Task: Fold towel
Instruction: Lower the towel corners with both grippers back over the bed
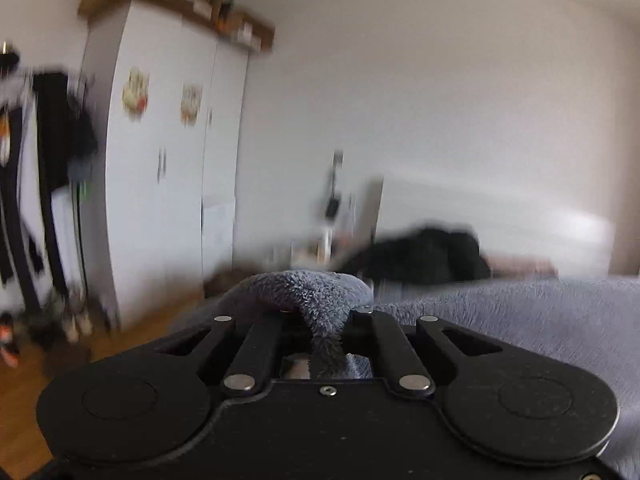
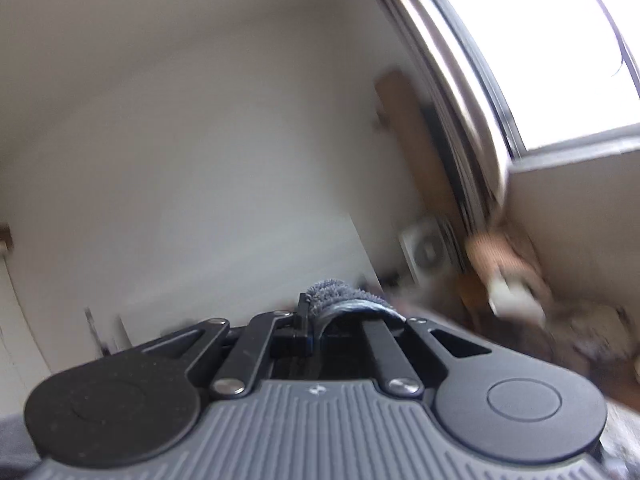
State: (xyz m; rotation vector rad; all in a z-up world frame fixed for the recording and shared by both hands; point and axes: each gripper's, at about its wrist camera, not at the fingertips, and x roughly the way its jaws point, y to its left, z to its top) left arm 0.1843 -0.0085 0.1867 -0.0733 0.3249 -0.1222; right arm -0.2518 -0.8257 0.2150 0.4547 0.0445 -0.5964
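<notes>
A fluffy blue-grey towel [image 1: 500, 312] stretches off to the right in the left wrist view. My left gripper [image 1: 320, 320] is shut on a bunched fold of it, which bulges over the fingertips and hides them. In the right wrist view my right gripper [image 2: 316, 312] is shut on another edge of the towel [image 2: 332, 292]; a small tuft and a hemmed border stick out above the jaws. Both grippers are lifted and look out at the room, so the rest of the towel is hidden below them.
A white wardrobe [image 1: 168, 168] with boxes on top stands at the left, dark clothes [image 1: 60, 140] hang beside it over a wooden floor [image 1: 24, 392]. A dark heap [image 1: 424, 256] lies on a bed ahead. A bright window [image 2: 540, 40] and blurred clutter [image 2: 520, 292] are at the right.
</notes>
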